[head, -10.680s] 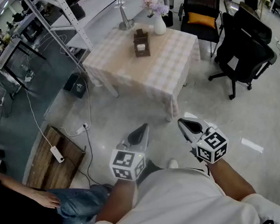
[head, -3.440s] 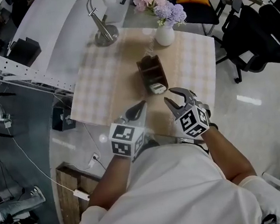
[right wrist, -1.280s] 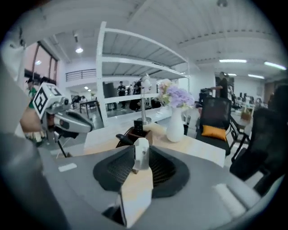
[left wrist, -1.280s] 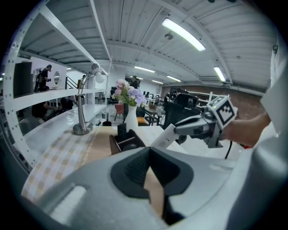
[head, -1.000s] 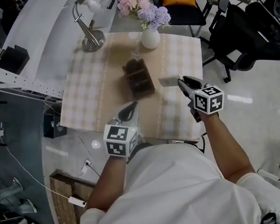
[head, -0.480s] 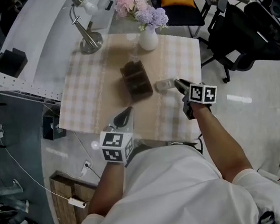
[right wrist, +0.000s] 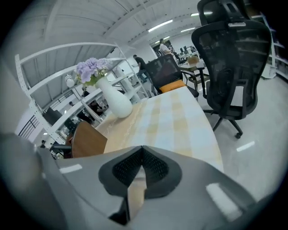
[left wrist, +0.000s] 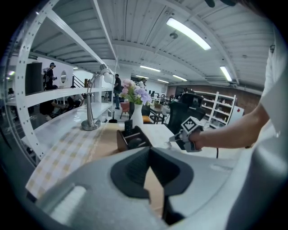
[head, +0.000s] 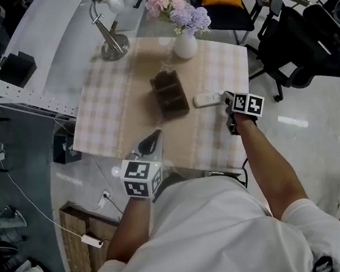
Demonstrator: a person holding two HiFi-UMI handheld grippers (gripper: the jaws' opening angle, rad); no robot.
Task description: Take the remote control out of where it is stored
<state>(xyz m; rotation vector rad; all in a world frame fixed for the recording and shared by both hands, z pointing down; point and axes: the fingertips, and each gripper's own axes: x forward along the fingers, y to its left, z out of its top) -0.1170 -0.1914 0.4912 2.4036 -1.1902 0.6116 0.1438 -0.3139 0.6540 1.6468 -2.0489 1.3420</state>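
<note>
Now my right gripper [head: 227,99] has just closed its jaws, nothing between them, beside the white remote control [head: 207,99] lying on the table [head: 110,102]; my left gripper [head: 151,144] is closed, empty.

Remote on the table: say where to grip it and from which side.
Pinch the remote across its narrow width near its right end, coming down from above. It lies flat, long axis across the table, and the holder stands close to its left end.

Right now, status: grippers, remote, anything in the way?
Left gripper shut, empty. Right gripper just closed, nothing between fingers. Remote control out, flat on tablecloth beside holder. Nothing blocks it.
</note>
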